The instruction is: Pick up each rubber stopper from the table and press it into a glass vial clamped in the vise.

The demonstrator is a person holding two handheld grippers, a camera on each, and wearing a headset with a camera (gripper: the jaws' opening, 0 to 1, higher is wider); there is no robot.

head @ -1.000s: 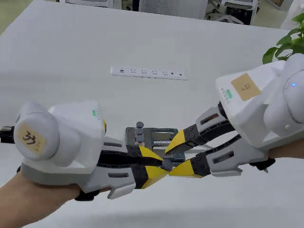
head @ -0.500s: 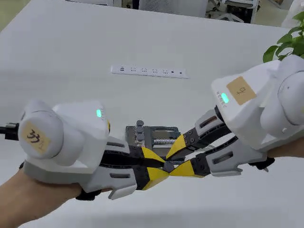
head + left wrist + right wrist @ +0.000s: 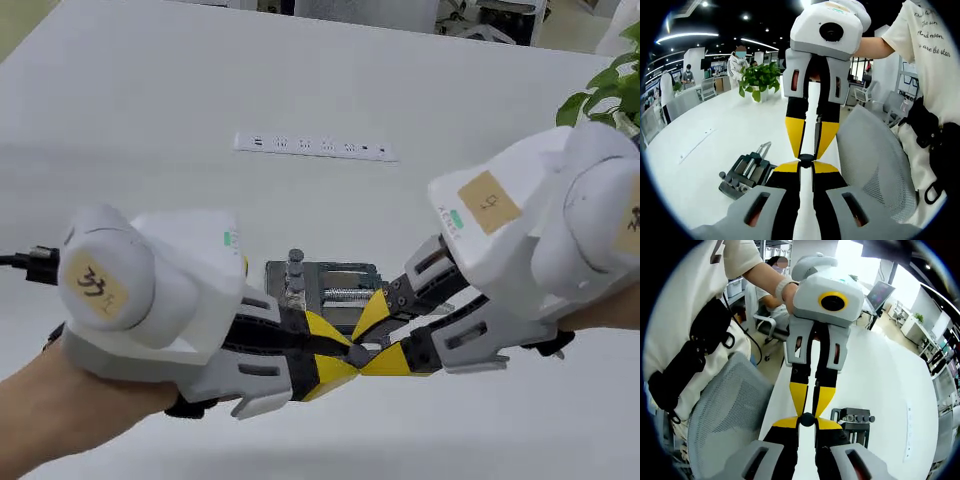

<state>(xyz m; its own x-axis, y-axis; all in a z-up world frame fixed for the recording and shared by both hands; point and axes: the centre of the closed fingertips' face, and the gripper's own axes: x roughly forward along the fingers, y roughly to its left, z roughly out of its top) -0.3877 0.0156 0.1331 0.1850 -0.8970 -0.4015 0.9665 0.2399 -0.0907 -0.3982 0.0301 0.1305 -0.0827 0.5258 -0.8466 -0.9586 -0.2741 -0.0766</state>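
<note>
Yellow-tipped, the left claw (image 3: 806,165) and right claw (image 3: 807,421) meet nose to nose. Each is narrowed to a pinch on one dark rubber stopper (image 3: 806,158) over the white surface (image 3: 180,90), just in front of the vise (image 3: 340,278), where glass vials (image 3: 295,272) stand upright.

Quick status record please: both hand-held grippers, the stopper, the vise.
left hand-held gripper: jaws closed on the rubber stopper
right hand-held gripper: tip to tip with the left, also closed on the stopper
stopper: above the table, not in a vial
vise: just beyond the tips, vials at its left end
</note>
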